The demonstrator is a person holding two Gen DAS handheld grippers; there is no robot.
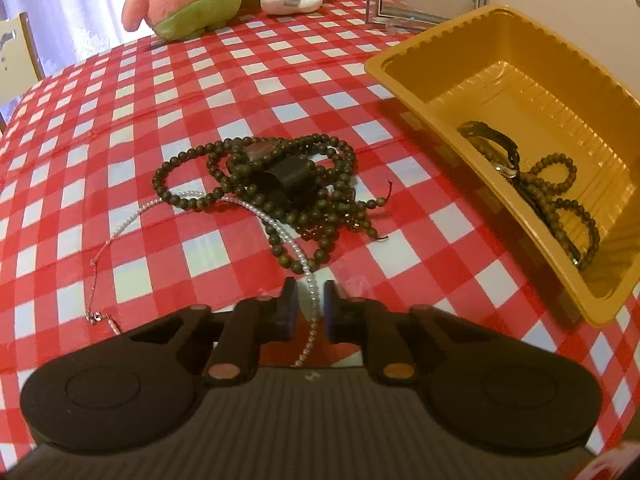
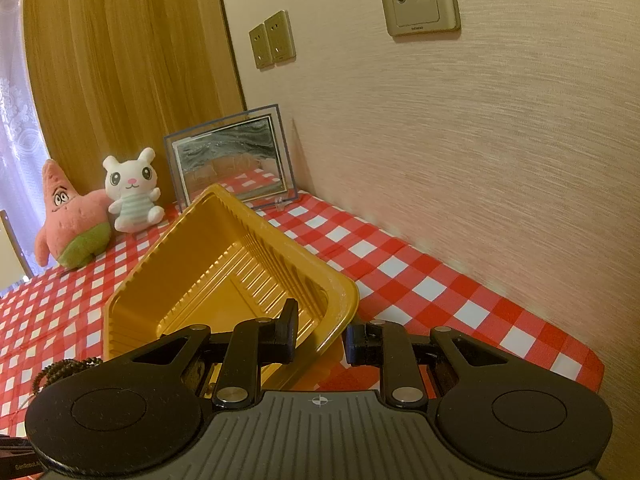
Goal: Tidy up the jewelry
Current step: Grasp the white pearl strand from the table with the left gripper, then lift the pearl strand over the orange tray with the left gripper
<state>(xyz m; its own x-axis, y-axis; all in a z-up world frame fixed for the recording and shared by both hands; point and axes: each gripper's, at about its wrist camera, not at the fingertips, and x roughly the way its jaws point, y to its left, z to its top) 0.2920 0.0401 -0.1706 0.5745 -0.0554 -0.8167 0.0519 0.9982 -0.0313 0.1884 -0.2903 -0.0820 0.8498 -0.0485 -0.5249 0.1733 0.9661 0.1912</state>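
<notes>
My left gripper (image 1: 311, 307) has its jaws spread, with the pearl necklace (image 1: 280, 236) lying between them on the table (image 1: 120, 128). Just beyond lies a heap of dark bead strings (image 1: 280, 176). My right gripper (image 2: 320, 332) has spread jaws astride the rim of the tilted yellow tray (image 2: 224, 264), which holds more beads.

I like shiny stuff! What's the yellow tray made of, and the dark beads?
The yellow tray looks like thin glossy plastic: ribbed molded walls catch the light. The dark beads look like matte wood, dull and brownish-green, though that's not certain.
</notes>
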